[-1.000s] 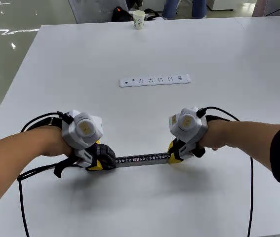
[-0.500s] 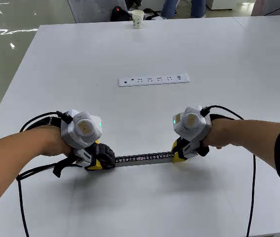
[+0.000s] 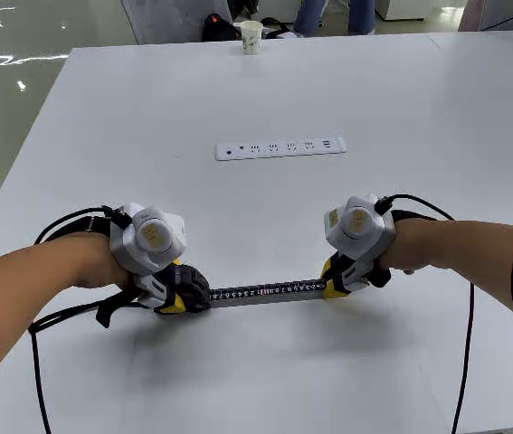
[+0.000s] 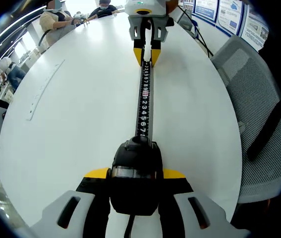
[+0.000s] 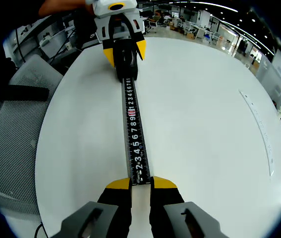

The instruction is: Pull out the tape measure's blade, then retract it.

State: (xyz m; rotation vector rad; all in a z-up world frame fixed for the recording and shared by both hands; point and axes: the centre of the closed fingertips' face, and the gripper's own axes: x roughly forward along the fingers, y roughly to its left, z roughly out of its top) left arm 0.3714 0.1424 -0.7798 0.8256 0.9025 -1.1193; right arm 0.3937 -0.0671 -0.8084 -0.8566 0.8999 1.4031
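1. left gripper point(image 4: 135, 174), grey with yellow jaw tips, is closed on a black, rounded plastic tape measure case point(image 4: 136, 168), 1 jaw on each side of it.
2. right gripper point(image 5: 140, 184) is pinched shut on the free end of the dark, narrow blade point(image 5: 133, 134), which runs straight between the 2 grippers.
3. both grippers and the tape sit low over the near part of a wide white table point(image 3: 238, 217), well apart from each other.
4. further back on the table lies a long white power strip point(image 3: 280, 146), and a paper cup point(image 3: 251, 36) stands at the far edge.
5. beyond the table is a glossy grey floor point(image 3: 3, 90); a grey mesh chair point(image 4: 259, 99) stands beside the table, and black cables point(image 3: 460, 344) trail from the grippers.
6. pale numerals on the blade read 2 to 9 from the right gripper, then a red mark, then 1 to 9 again.
7. the cup's print is too small to read.
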